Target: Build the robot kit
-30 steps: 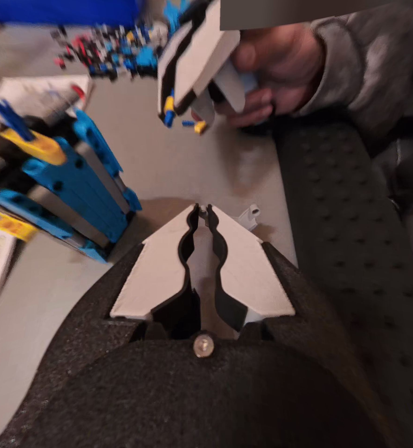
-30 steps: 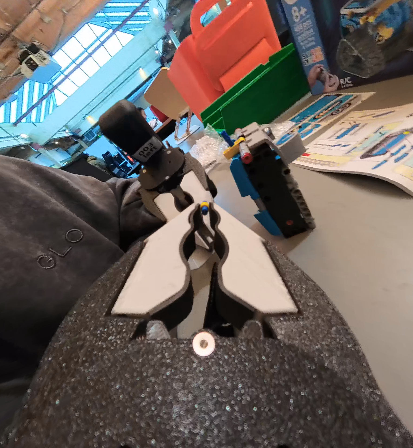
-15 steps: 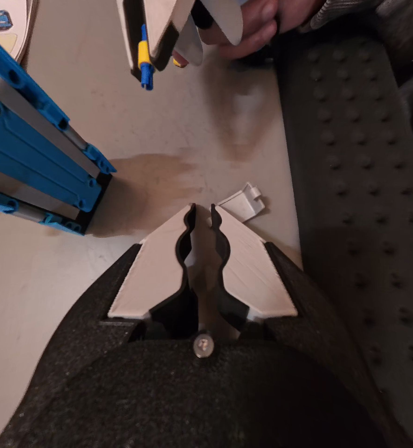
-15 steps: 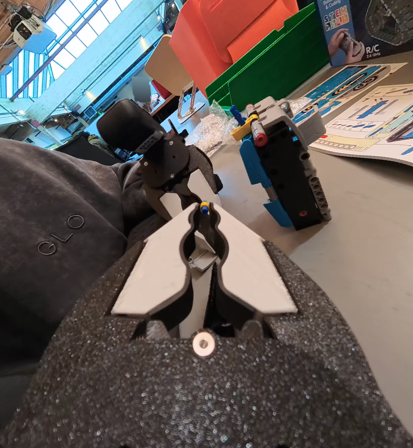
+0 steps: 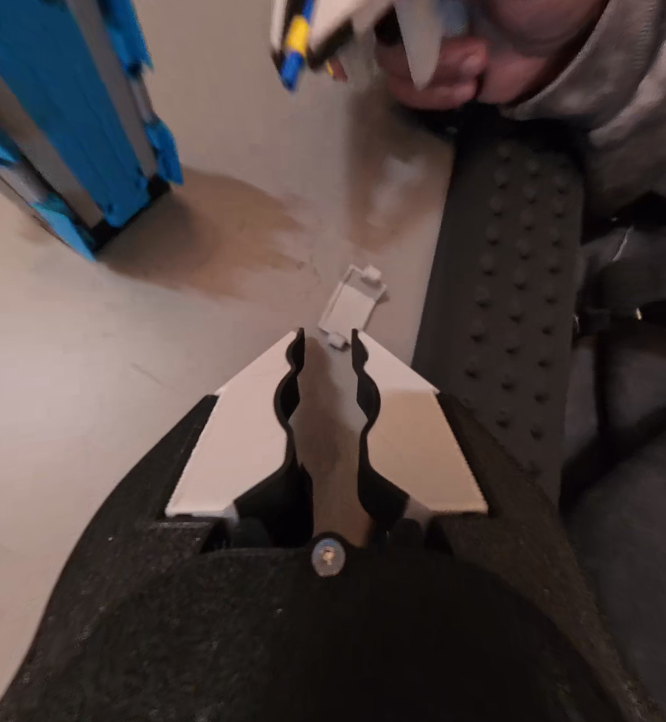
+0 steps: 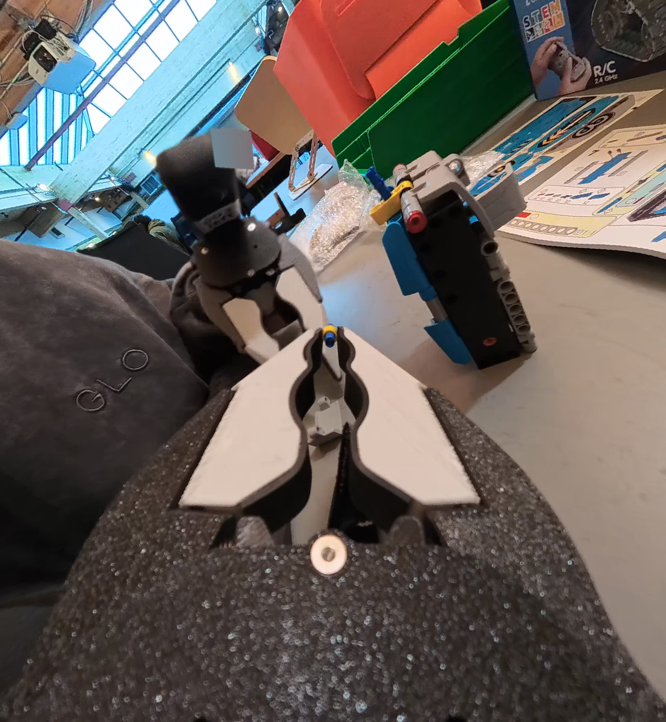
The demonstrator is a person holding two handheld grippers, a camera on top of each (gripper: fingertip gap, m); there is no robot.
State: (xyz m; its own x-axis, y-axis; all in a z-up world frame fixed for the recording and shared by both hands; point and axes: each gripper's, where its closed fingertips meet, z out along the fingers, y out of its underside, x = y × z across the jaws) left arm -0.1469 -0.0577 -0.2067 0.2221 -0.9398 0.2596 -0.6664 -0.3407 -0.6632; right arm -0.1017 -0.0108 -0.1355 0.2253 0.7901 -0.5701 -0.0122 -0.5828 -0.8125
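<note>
My left gripper [image 5: 328,335] is open and empty, low over the beige table [image 5: 89,390]. A small flat grey plate piece [image 5: 352,301] lies on the table just ahead of its fingertips, near the table's right edge. My right gripper [image 6: 328,336] is shut on a small blue and yellow pin [image 6: 328,335], which sticks out past its tips. It also shows at the top of the left wrist view [image 5: 304,47], held by a hand [image 5: 460,58]. The grey piece [image 6: 325,420] shows through the right jaws.
A blue, grey and black block model [image 5: 69,117] stands upright on the table at the left [image 6: 452,273]. A black studded mat [image 5: 499,312] runs along the right. Instruction sheets [image 6: 616,176], plastic bags [image 6: 335,226], a green bin [image 6: 440,97] and an orange case [image 6: 362,58] lie farther off. Spacing between my two grippers at the tips: around 10 cm.
My left gripper's jaws have opened wider and its tips now point straight at the grey piece. The right gripper still holds the pin and has drawn closer above.
</note>
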